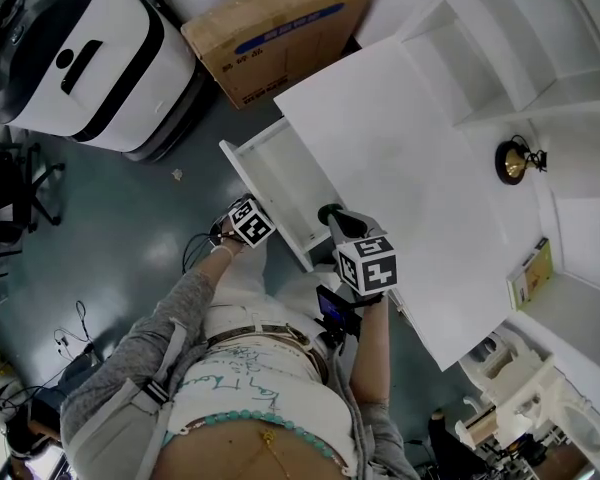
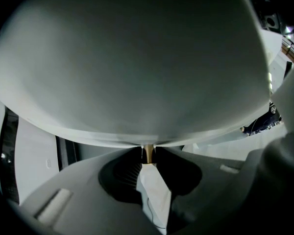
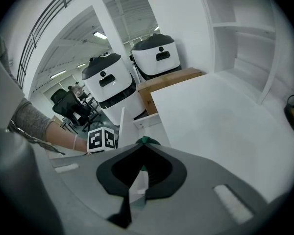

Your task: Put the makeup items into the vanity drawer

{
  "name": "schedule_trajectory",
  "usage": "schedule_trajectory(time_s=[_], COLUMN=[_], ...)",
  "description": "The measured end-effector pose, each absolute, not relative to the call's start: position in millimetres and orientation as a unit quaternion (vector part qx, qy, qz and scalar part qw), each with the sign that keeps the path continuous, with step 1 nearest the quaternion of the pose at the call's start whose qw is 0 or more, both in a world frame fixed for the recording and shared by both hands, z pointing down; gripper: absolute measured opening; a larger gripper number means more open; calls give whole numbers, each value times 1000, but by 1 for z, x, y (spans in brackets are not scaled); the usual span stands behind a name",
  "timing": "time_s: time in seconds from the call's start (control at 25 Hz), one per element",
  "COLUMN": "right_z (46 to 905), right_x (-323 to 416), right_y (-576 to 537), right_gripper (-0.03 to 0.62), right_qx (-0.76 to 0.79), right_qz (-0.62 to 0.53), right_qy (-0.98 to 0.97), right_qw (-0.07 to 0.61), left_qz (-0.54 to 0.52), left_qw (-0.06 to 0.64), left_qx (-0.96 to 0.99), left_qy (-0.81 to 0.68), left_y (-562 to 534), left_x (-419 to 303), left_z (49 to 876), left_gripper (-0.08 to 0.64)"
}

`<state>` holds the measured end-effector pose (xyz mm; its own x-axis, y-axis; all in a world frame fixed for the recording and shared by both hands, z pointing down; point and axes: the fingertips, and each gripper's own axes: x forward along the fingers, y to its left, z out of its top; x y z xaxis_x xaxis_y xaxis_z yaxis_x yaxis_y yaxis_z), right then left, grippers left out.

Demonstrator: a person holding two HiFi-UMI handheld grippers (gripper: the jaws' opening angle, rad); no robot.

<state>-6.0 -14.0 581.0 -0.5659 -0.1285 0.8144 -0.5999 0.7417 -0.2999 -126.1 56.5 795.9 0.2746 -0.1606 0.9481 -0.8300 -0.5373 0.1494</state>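
Right gripper point(image 3: 143, 146) pinching small green item point(image 3: 145, 140): seeming light, rigid, slick; gripping mid-body safest. Left gripper point(image 2: 148, 156) clamping brass knob point(image 2: 148, 152); drawer point(image 1: 280, 173) gaping at ten o'clock.

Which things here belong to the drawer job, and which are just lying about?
Job: open drawer; green item clamped in right gripper; left gripper shut on a small gold piece.
Lying about: cardboard box; white machines; black-and-gold object; booklet.
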Motion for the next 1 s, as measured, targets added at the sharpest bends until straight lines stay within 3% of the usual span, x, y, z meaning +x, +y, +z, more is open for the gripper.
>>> schedule_trajectory(time_s=[1.0], right_z=[630], right_x=[-35], right_y=[-19], right_gripper=[29], right_qx=[188], right_qz=[302], right_qy=[-827], right_qw=[435], left_qz=[488], left_qw=[343], left_qx=[725], left_qy=[-345], left_y=[57], left_x=[-125], left_z=[796], left_gripper=[89])
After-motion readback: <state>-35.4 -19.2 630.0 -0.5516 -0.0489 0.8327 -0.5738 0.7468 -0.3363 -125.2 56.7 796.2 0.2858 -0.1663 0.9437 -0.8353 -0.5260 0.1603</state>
